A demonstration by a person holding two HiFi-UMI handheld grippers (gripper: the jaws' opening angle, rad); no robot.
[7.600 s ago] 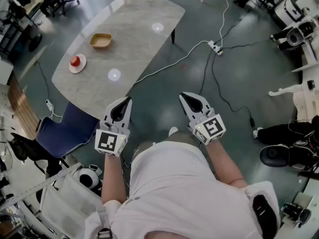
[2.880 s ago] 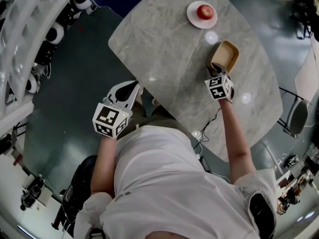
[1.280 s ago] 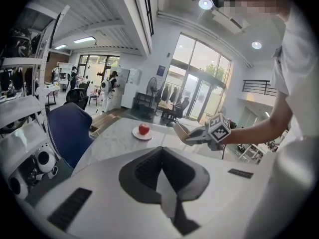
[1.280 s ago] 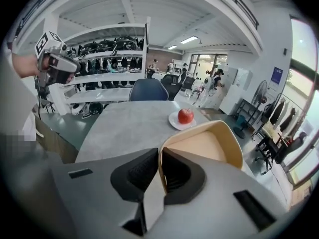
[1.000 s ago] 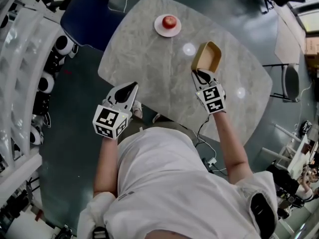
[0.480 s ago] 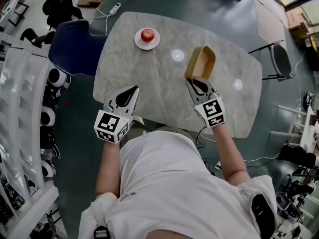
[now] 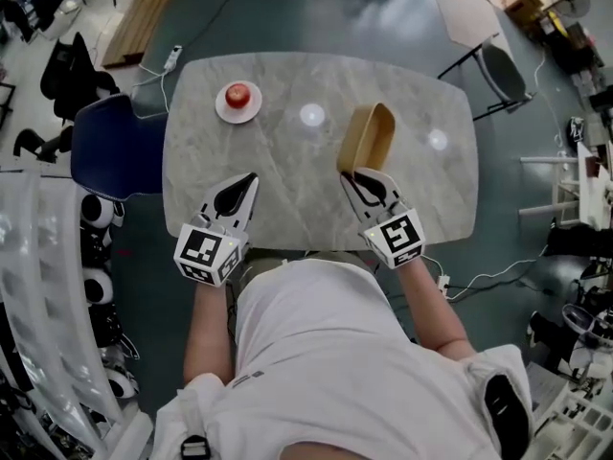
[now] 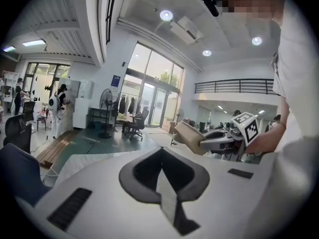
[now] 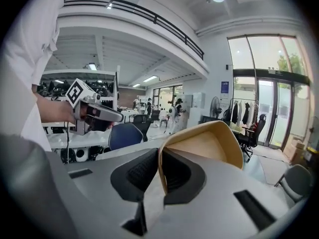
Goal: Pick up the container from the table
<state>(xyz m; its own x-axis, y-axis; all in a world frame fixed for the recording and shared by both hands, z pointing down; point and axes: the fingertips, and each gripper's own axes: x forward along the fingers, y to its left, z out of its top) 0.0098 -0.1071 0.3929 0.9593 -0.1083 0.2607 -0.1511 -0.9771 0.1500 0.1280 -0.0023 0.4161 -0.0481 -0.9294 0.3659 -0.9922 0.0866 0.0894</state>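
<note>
The container (image 7: 369, 140) is a tan, rounded-rectangle dish, tipped on edge above the marble table (image 7: 287, 195). My right gripper (image 7: 357, 176) is shut on its near rim, one jaw inside and one outside. In the right gripper view the rim runs between the pads (image 9: 172, 171) and the container (image 9: 209, 143) fills the middle. My left gripper (image 7: 245, 182) hovers over the table's near edge, shut with nothing in it. Its dark pads (image 8: 179, 171) meet in the left gripper view, which also shows the held container (image 8: 188, 136) at the right.
A white plate with a red apple (image 7: 238, 98) sits at the table's far left. A blue chair (image 7: 117, 148) stands at the table's left end and a grey chair (image 7: 500, 67) beyond its far right corner. White equipment lines the left wall.
The right gripper has lifted the container up off the table, holding it by its rim. The left gripper rose too. The head view has swung round the table.
</note>
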